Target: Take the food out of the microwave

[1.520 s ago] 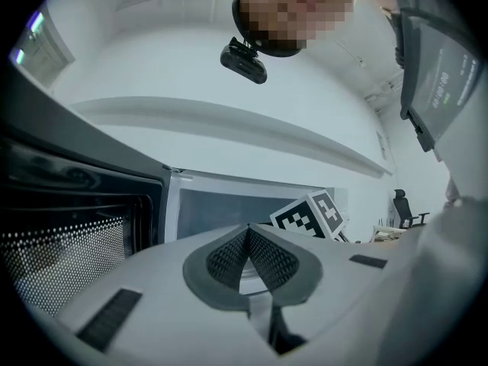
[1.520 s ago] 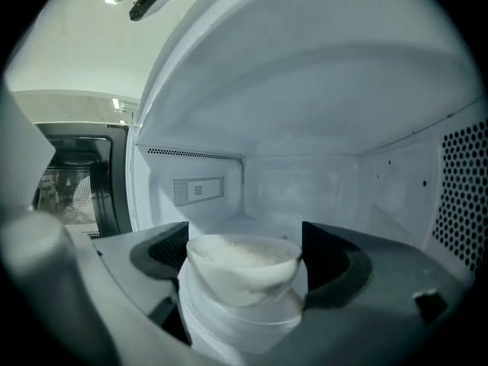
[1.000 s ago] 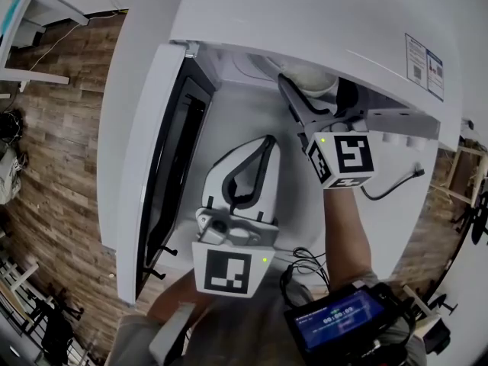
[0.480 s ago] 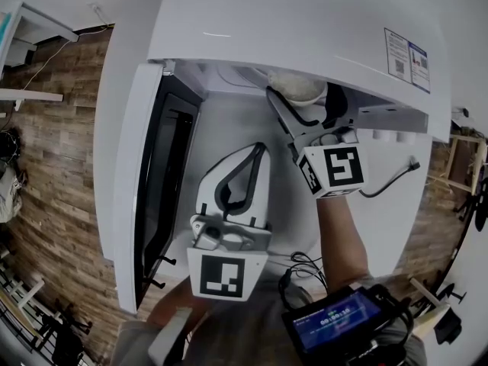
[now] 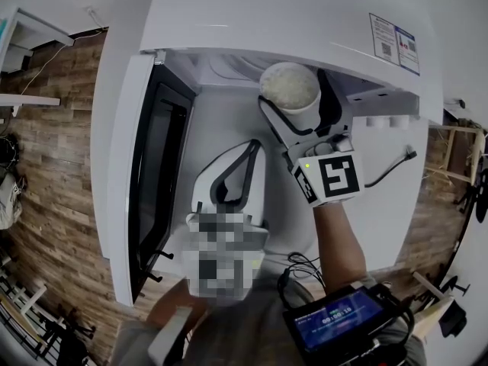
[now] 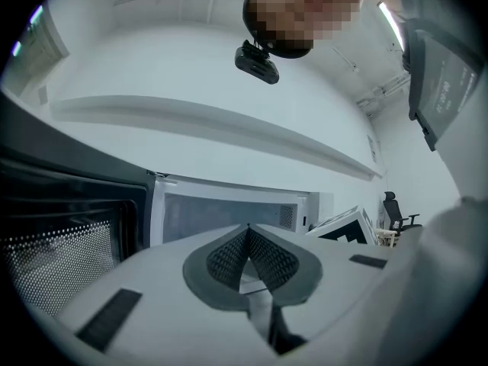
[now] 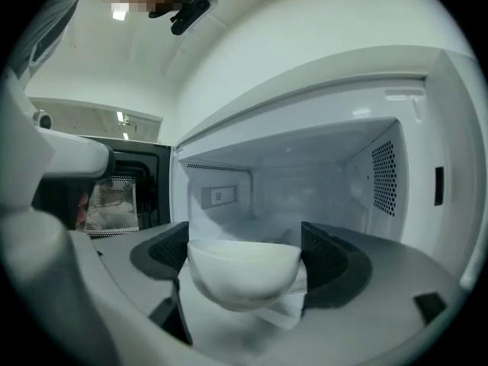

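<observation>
A white bowl (image 5: 290, 82) filled with pale food hangs just in front of the white microwave's (image 5: 305, 14) open mouth. My right gripper (image 5: 294, 104) is shut on the bowl, one finger on each side of it. In the right gripper view the bowl (image 7: 242, 271) sits between the dark pads (image 7: 329, 264), with the microwave's bare cavity (image 7: 305, 181) behind it. My left gripper (image 5: 242, 166) hovers lower and to the left of the bowl, shut on nothing. In the left gripper view the left gripper (image 6: 248, 233) has its tips together.
The microwave door (image 5: 141, 181) stands swung open at the left; its mesh window (image 6: 53, 261) shows in the left gripper view. A black cable (image 5: 389, 175) lies on the white top at the right. A device with a blue screen (image 5: 339, 322) hangs on the person's chest.
My right gripper has drawn back out of the cavity with the bowl, which now shows whole in front of the opening. The left gripper has hardly moved.
</observation>
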Available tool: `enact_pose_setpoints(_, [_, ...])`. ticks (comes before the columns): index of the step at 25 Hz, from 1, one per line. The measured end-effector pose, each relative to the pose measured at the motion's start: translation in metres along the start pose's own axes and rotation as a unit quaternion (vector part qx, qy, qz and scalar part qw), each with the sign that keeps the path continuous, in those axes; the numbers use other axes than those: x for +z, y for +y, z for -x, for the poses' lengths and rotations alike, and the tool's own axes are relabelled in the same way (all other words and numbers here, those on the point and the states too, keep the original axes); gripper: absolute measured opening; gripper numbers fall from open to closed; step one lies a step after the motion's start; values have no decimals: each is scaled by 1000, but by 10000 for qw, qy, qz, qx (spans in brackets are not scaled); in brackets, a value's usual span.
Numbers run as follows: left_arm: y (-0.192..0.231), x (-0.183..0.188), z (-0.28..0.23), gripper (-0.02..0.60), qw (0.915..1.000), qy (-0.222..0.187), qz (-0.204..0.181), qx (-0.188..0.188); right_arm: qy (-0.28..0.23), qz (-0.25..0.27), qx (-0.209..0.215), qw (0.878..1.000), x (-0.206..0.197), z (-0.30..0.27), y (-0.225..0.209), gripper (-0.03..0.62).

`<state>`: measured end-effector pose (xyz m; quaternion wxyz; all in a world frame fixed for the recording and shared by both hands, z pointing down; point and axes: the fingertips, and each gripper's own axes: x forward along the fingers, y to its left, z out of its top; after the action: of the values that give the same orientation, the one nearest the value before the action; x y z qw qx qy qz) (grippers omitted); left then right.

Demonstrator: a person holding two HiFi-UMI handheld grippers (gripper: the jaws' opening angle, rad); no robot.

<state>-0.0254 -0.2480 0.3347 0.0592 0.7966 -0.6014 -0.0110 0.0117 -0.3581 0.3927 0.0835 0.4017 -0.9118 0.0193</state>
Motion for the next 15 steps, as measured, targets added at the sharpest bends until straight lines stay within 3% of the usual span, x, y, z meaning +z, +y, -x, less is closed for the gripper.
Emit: enact_pose_setpoints(15, [-46,7,40,8,9993,-125,-21,-339,173,-24,-228,9996,-13,88,22,468])
